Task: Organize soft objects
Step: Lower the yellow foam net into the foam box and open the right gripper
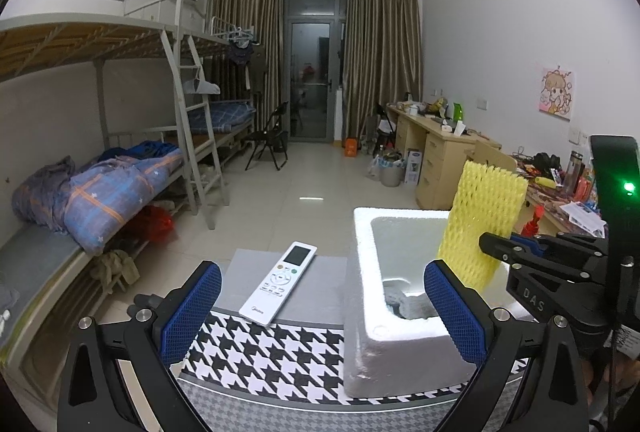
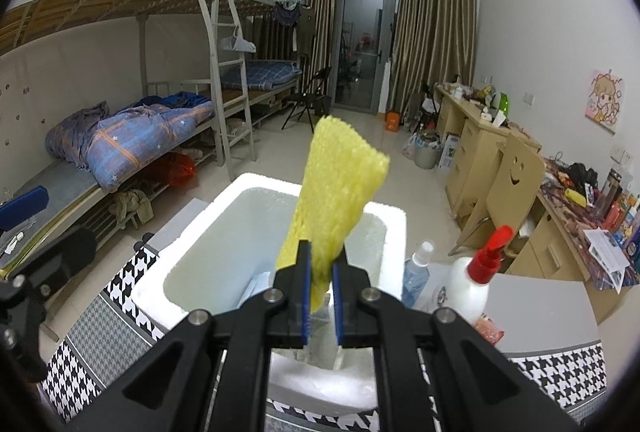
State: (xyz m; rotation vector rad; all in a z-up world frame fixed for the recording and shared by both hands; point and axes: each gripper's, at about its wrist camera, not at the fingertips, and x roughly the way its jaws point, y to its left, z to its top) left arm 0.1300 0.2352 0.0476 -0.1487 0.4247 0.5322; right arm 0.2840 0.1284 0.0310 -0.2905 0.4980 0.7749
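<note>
My right gripper is shut on a yellow foam net sleeve and holds it upright above the white styrofoam box. In the left wrist view the sleeve stands over the box, pinched by the right gripper coming in from the right. Grey soft items lie inside the box. My left gripper is open and empty, its blue pads either side of the box's near left corner, above the houndstooth tabletop.
A white remote control lies on the table left of the box. A clear spray bottle and a white bottle with red pump stand right of the box. Bunk beds are at left, desks at right.
</note>
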